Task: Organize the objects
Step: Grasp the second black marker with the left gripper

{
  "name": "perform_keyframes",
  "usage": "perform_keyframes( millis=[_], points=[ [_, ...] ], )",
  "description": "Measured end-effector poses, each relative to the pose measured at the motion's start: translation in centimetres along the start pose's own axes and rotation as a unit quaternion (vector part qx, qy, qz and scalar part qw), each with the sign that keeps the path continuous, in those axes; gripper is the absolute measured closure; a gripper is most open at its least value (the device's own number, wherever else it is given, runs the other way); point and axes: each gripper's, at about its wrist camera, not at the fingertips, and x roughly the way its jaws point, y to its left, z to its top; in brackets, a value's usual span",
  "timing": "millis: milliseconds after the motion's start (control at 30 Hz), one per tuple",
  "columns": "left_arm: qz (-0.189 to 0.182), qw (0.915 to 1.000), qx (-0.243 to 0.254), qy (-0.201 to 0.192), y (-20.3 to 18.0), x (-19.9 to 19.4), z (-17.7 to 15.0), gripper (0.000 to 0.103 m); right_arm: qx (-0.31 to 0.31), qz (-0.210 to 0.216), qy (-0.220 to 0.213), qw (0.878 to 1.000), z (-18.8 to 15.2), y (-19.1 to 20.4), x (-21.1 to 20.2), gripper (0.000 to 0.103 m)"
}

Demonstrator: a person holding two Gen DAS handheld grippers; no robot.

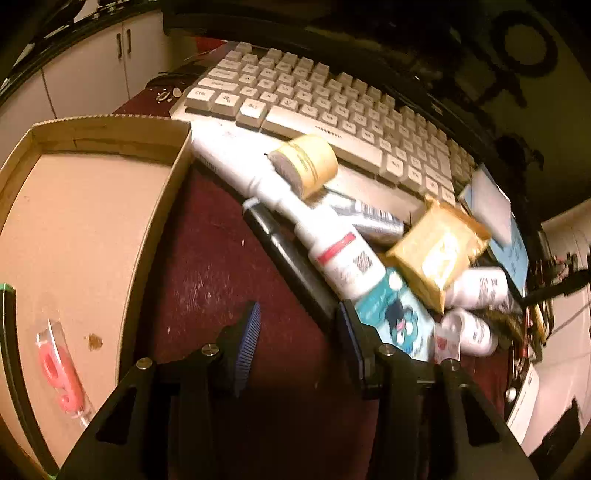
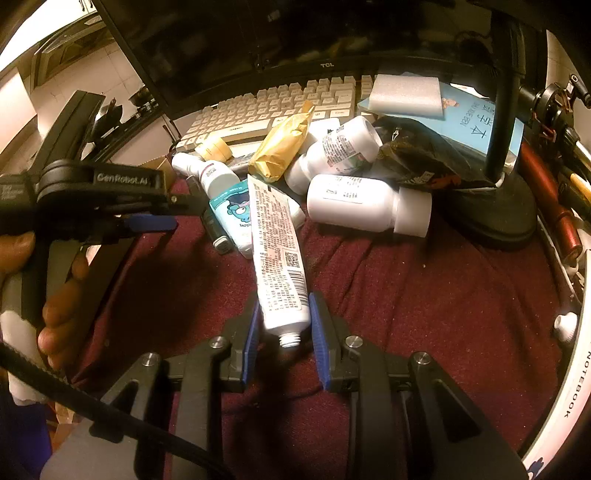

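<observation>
My right gripper is shut on a white tube with printed text, held at its uncapped threaded end above the dark red cloth. My left gripper is open and empty over the cloth, between a cardboard box on its left and a pile on its right. The pile holds a white spray bottle, a yellow packet, a yellow jar, a teal pack and small white bottles. The left gripper also shows in the right wrist view.
A white keyboard lies behind the pile under a dark monitor. A pink item in a clear wrap lies in the box. White bottles, a dark bag, a lamp base and a blue booklet crowd the right.
</observation>
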Motion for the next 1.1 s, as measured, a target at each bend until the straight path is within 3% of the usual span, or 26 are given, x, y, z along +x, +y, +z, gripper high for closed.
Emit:
perform_keyframes(
  millis=[167,233,267,333,533,700,767,900,1033,1100],
  points=[
    [0.045,0.9984,0.035,-0.003,-1.6,0.7,0.6,0.065,-0.003,-0.004,-0.002,1.000,-0.3,0.1,-0.2,0.079],
    [0.069,0.9962,0.053,-0.006,-2.1,0.8,0.1,0.081,-0.006,-0.007,-0.002,1.000,-0.3,0.2,-0.1,0.079],
    [0.076,0.9951,0.062,-0.007,-2.2,0.7,-0.2,0.082,-0.006,-0.008,-0.002,1.000,-0.3,0.3,-0.1,0.079],
    [0.068,0.9948,0.076,-0.003,-1.8,0.1,-1.2,0.091,-0.004,-0.006,-0.002,1.000,-0.3,0.3,-0.2,0.079],
    [0.042,0.9936,0.105,0.008,-1.1,-1.9,-4.8,0.091,-0.004,-0.006,-0.002,1.000,-0.5,0.4,-0.3,0.079],
    [0.063,0.9896,0.127,-0.020,-2.1,-1.7,-5.6,0.090,-0.008,-0.012,-0.002,1.000,-0.4,0.4,-0.2,0.079],
    [0.068,0.9882,0.134,-0.028,-2.3,-1.6,-5.7,0.090,-0.010,-0.011,-0.001,1.000,-0.2,0.4,-0.1,0.076],
    [0.062,0.9867,0.148,-0.026,-2.1,-2.2,-6.7,0.091,-0.011,0.007,0.004,1.000,0.1,0.8,-0.2,0.049],
    [0.051,0.9859,0.158,-0.022,-1.6,-3.2,-8.4,0.091,-0.015,-0.002,0.002,1.000,0.3,1.2,-0.2,0.048],
    [0.028,0.9873,0.156,-0.012,-1.5,-3.5,-8.9,0.091,-0.012,0.001,0.007,1.000,0.4,1.2,0.1,0.048]
  ],
)
